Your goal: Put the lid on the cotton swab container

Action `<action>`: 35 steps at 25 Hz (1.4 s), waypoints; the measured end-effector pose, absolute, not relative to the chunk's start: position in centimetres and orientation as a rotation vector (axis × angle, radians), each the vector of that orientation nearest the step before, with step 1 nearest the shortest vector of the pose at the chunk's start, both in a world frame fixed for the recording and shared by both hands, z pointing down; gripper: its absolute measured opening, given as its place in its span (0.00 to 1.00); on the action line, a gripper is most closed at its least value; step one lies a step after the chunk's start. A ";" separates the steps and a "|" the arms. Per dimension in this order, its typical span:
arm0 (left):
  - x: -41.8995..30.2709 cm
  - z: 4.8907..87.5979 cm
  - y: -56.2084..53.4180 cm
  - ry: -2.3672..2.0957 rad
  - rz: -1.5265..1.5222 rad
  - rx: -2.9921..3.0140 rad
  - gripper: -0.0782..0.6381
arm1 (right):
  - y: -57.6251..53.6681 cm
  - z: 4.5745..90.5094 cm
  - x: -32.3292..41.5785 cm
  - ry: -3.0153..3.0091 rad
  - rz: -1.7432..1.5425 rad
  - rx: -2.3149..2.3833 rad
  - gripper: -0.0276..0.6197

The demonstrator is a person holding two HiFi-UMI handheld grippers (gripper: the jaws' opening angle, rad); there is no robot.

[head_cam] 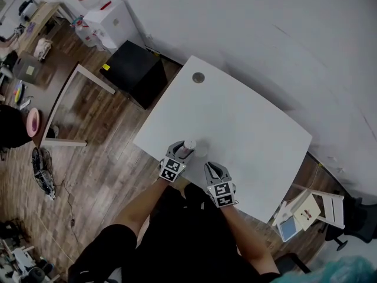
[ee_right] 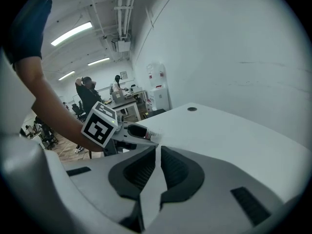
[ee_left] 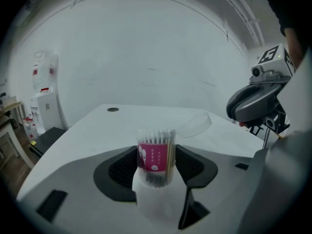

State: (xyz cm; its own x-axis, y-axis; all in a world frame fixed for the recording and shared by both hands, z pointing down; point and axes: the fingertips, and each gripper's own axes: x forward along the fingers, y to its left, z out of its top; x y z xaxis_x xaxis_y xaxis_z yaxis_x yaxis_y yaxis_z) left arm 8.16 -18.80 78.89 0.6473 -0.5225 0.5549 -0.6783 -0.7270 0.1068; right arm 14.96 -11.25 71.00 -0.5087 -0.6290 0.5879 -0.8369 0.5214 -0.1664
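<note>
A clear round cotton swab container (ee_left: pixel 156 155) with a pink label stands upright and uncovered, its swab tips showing. My left gripper (ee_left: pixel 157 179) is shut on its lower part. In the head view the container (head_cam: pixel 188 147) is near the table's front edge, at the left gripper (head_cam: pixel 179 153). The clear lid (ee_left: pixel 195 124) lies on the white table (head_cam: pixel 247 122) just beyond and right of the container. My right gripper (head_cam: pixel 211 170) hovers to the right, its jaws shut with nothing between them (ee_right: pixel 158 147). It appears in the left gripper view (ee_left: pixel 258 101).
A small dark round disc (head_cam: pixel 198 77) sits at the table's far corner. A black cabinet (head_cam: pixel 132 69) stands on the floor left of the table, and a white stool (head_cam: pixel 306 211) at the right front corner. A wall runs behind the table.
</note>
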 end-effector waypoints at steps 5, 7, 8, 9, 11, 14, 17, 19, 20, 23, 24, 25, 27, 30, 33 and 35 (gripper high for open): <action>8.3 78.6 -17.8 -0.966 0.709 2.582 0.45 | -11.3 71.8 14.7 -2.297 0.591 1.184 0.10; 8.6 77.8 -17.9 -0.974 0.669 2.592 0.45 | -11.4 72.2 14.8 -2.288 0.591 1.173 0.10; 8.8 77.4 -18.0 -0.969 0.655 2.600 0.45 | -11.5 72.3 14.9 -2.282 0.593 1.171 0.10; 9.0 77.1 -17.9 -0.962 0.646 2.610 0.45 | -11.7 72.4 15.1 -2.276 0.592 1.174 0.10; 9.2 76.7 -17.7 -0.949 0.636 2.622 0.45 | -11.9 72.2 15.2 -2.274 0.583 1.184 0.10; 9.2 76.3 -17.4 -0.945 0.633 2.633 0.45 | -12.2 71.4 15.0 -2.294 0.561 1.193 0.10; 9.5 76.4 -17.1 -0.935 0.659 2.655 0.45 | -12.7 70.2 15.1 -2.324 0.547 1.215 0.10; 9.7 76.5 -16.8 -0.920 0.672 2.667 0.45 | -13.0 69.5 15.1 -2.341 0.549 1.226 0.10; 9.9 76.5 -16.5 -0.911 0.676 2.673 0.45 | -13.0 69.2 15.1 -2.349 0.551 1.227 0.10; 10.4 77.2 -15.2 -0.869 0.689 2.699 0.45 | -13.1 69.1 14.9 -2.358 0.549 1.222 0.10; 10.8 77.3 -14.8 -0.851 0.692 2.716 0.45 | -13.0 69.2 14.9 -2.350 0.547 1.220 0.10; 11.1 77.3 -14.5 -0.829 0.694 2.730 0.45 | -13.0 69.4 14.9 -2.340 0.549 1.217 0.10; 11.8 77.4 -13.8 -0.785 0.686 2.746 0.45 | -13.0 69.7 14.5 -2.332 0.561 1.207 0.10; 12.7 77.7 -12.4 -0.740 0.674 2.750 0.45 | -12.7 70.4 14.0 -2.321 0.594 1.190 0.10; 13.4 78.1 -11.7 -0.715 0.670 2.756 0.45 | -12.9 71.1 13.8 -2.301 0.613 1.175 0.10; 13.7 78.3 -11.6 -0.699 0.679 2.766 0.45 | -13.0 71.7 13.6 -2.288 0.625 1.166 0.10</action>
